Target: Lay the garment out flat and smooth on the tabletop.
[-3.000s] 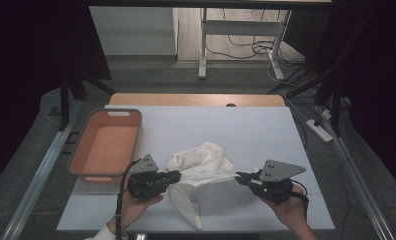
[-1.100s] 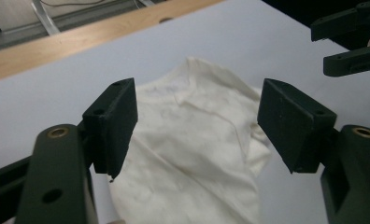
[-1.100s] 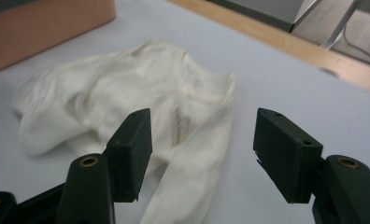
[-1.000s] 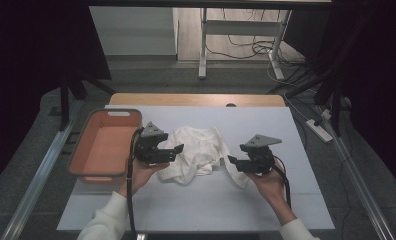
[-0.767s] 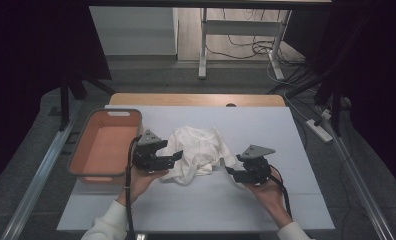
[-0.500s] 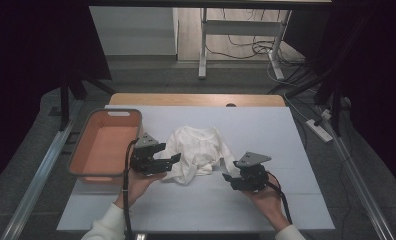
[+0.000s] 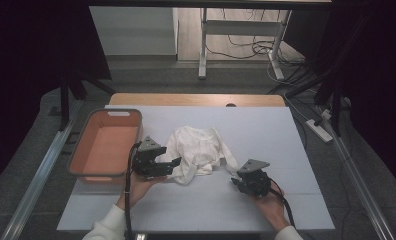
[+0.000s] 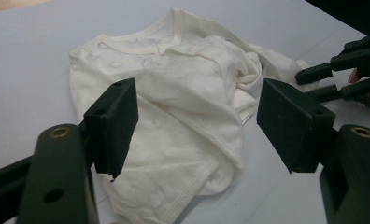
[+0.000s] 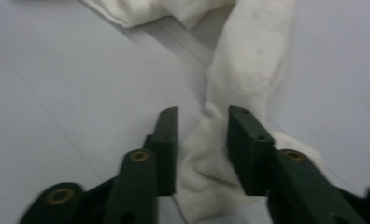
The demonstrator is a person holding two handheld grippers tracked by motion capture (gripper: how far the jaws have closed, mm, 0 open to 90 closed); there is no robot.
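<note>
On the white table (image 7: 286, 130), right tool (image 9: 202, 122) just closing around garment sleeve (image 9: 248, 56).

High view: fixed overhead, facing forward and down across the whole table (image 7: 286, 130). Both gripper views: low, close, looking along their jaws. All three share the white garment (image 7: 198, 152) (image 8: 174, 116) (image 9: 248, 60).

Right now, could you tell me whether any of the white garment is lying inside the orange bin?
No, the orange bin holds nothing, and the white garment lies on the table beside it.
</note>
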